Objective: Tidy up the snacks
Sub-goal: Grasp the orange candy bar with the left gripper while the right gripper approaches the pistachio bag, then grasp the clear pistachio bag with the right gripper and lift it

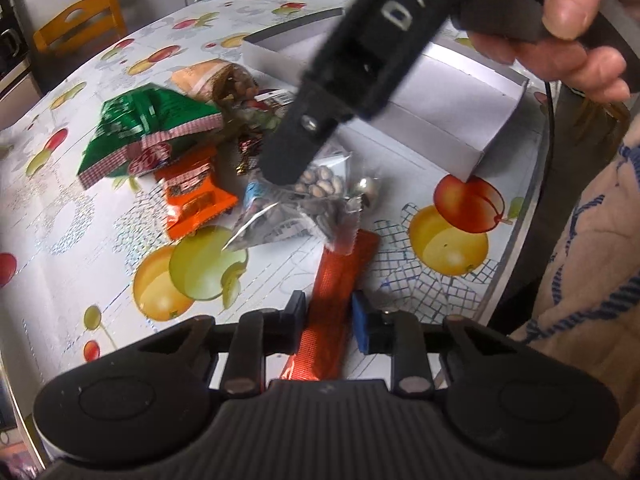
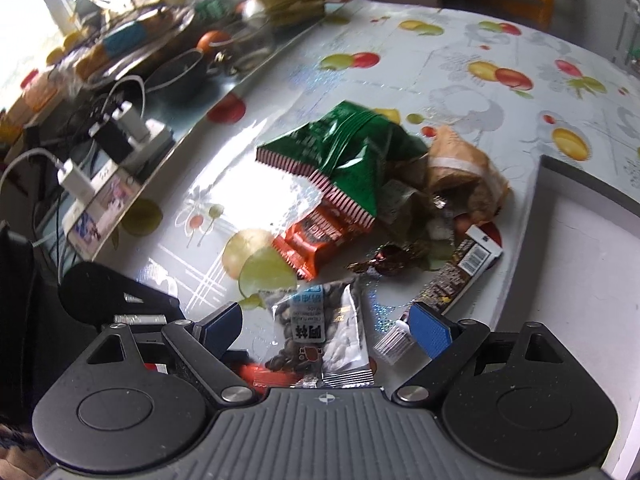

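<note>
Left tool [image 1: 326, 312], jaws closed against the sides of an orange bar [image 1: 334, 300] lying on the fruit-patterned tabletop [image 1: 80, 216]. Right tool [image 2: 320, 326], jaws spread wide, astride a clear nut packet [image 2: 320, 340] without gripping it. Behind: green bag [image 2: 344, 148], orange wrapper [image 2: 316, 240]; white box [image 1: 440, 120] beside the pile.

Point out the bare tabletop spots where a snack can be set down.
Bare fruit-print tablecloth left of the orange wrapper, and between the long orange bar and white cardboard box. Crowded around the green foil bag and clear nut packet.
</note>
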`<state>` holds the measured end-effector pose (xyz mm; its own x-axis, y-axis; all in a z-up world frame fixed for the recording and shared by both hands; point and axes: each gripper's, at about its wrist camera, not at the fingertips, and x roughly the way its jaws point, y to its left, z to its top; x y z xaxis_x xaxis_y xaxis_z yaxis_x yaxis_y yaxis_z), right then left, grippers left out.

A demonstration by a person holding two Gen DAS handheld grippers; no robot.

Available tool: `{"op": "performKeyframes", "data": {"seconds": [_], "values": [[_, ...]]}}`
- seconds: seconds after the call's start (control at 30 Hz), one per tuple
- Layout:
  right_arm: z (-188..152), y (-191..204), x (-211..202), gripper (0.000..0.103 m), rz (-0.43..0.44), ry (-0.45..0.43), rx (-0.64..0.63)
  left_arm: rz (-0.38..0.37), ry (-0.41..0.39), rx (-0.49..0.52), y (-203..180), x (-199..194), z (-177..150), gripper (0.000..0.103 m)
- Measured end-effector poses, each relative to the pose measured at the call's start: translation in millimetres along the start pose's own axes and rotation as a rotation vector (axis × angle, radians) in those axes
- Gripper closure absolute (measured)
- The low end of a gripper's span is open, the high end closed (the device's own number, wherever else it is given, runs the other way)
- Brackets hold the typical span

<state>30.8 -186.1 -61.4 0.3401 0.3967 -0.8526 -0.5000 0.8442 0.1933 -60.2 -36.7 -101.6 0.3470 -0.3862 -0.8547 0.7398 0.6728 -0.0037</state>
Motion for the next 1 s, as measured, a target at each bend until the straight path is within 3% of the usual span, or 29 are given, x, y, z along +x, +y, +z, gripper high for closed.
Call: {"op": "performKeyframes", "data": {"seconds": [0.33,0.8,1.0], "values": [[4.0,5.7,25.9,0.016,0.022,0.061,-0.059,0.053,0.005,-0.065,15.1,-9.0,-12.8,0.08],[-3.2,14.7,56.2,0.032,-0.01,0.151,-0.106,0.084,-0.005,-0.071,13.0,-8.7,-14.3,0.079],[-5.2,18.7,58.2,0.042,-0.045,0.127,-0.138,0.099,-0.009,-0.078,12.7,-9.2,-15.8,0.082]]}}
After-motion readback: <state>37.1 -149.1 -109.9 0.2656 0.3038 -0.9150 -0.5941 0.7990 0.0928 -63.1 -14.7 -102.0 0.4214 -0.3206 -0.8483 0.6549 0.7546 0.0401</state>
